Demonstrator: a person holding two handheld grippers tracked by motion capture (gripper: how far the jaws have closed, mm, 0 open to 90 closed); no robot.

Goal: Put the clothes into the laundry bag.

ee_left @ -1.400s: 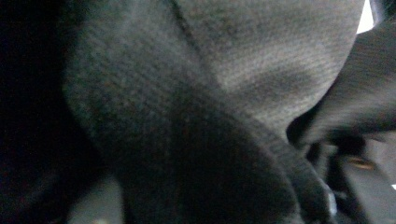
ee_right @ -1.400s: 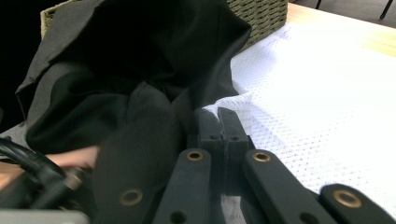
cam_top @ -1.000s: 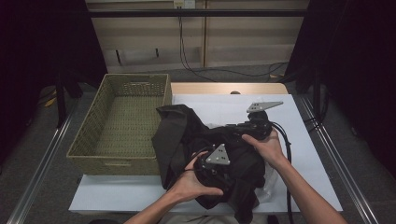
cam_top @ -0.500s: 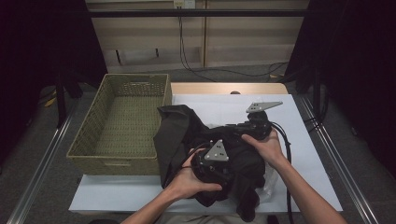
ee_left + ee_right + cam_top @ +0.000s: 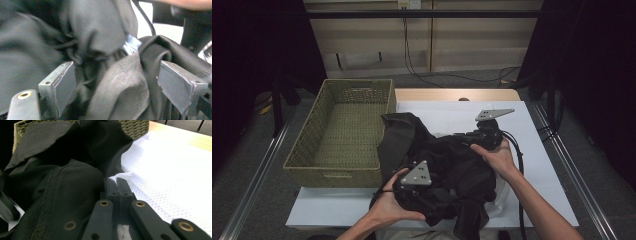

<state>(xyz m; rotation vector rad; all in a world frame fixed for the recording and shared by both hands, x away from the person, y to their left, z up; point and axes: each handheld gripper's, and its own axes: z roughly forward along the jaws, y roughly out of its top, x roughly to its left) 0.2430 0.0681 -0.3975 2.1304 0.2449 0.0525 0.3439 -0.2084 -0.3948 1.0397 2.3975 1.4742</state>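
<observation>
Where cloth sprawls, white table cover [image 5: 532, 150]

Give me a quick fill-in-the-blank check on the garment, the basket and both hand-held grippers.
1. The black garment lies heaped on the ____ cloth.
2. The woven basket holds ____.
3. The right hand-held gripper has its jaws ____.
4. The left hand-held gripper has its jaws ____, fabric between them.

Missing words: white; nothing; shut; open

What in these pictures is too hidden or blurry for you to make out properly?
- Black garment: high view, bunched folds hide what kind of clothing it is.
- Right gripper: its own view, jaws together; whether cloth is pinched between them is unclear.
- White tag: left gripper view, blurred, unreadable.
- Garment's lower end: high view, cut off by the bottom edge.
</observation>
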